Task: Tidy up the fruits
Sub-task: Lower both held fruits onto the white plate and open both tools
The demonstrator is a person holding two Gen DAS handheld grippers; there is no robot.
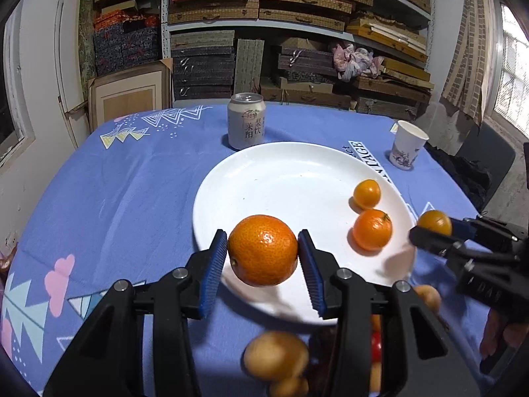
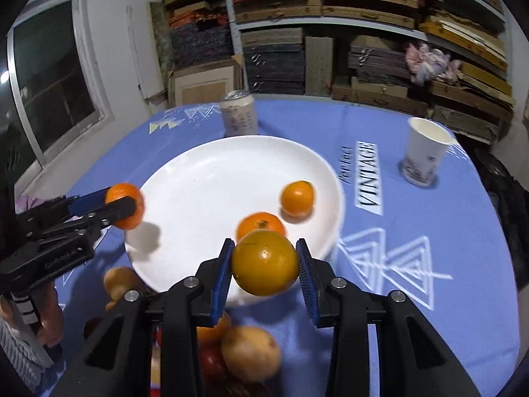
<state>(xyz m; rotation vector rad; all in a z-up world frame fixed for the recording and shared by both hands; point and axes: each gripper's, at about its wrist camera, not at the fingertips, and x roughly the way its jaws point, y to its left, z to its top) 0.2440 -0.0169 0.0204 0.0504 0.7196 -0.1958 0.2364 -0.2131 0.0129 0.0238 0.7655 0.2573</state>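
My left gripper [image 1: 263, 251] is clamped on a deep orange mandarin [image 1: 263, 250], blue pads pressing both its sides, and I hold it above the near rim of the white plate [image 1: 284, 178]. My right gripper [image 2: 264, 263] has a yellower orange [image 2: 263, 263] pinched between its pads, over the plate's near edge; from the left wrist view that fruit sits at the plate's right rim [image 1: 434, 222].

On the plate lie two small oranges: one [image 1: 372, 230] towards the near right, with a green stem stub, and a smaller one [image 1: 367, 193] just behind it, apart from it.

Below my grippers, on the blue patterned tablecloth [image 1: 125, 182], I see a blurred pile of fruit: tan pear-like pieces [image 1: 276, 355], another pale one [image 2: 250, 352], and something red [image 2: 211, 360] between them. I cannot tell what they rest in.

Behind the plate stands a drinks can [image 1: 246, 120], just beside the far rim. A paper cup [image 1: 406, 149] stands well apart to the right. Shelves of stacked boxes [image 1: 297, 10] fill the back wall.
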